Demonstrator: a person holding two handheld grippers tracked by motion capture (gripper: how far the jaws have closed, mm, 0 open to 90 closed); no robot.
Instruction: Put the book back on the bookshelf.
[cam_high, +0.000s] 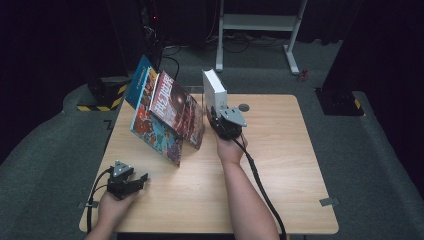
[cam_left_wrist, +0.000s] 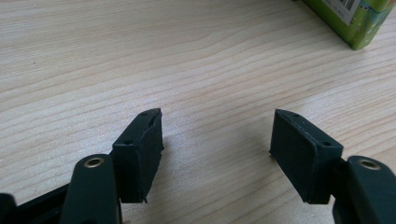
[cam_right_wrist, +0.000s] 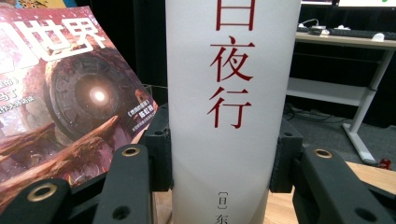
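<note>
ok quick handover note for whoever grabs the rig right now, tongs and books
Right tongs: shut on the spine of the white book, held upright at the table's far side.
Left tongs: open, empty, low over the table's near left.
Two colourful magazines lean beside the white book, on its left.
Done: white book gripped.
Left: probably stand it next to the magazines and release; that is a guess.

Each black claw (cam_high: 226, 125) has brass-ringed screw holes, a grey three-cornered plate, and a black cable.
</note>
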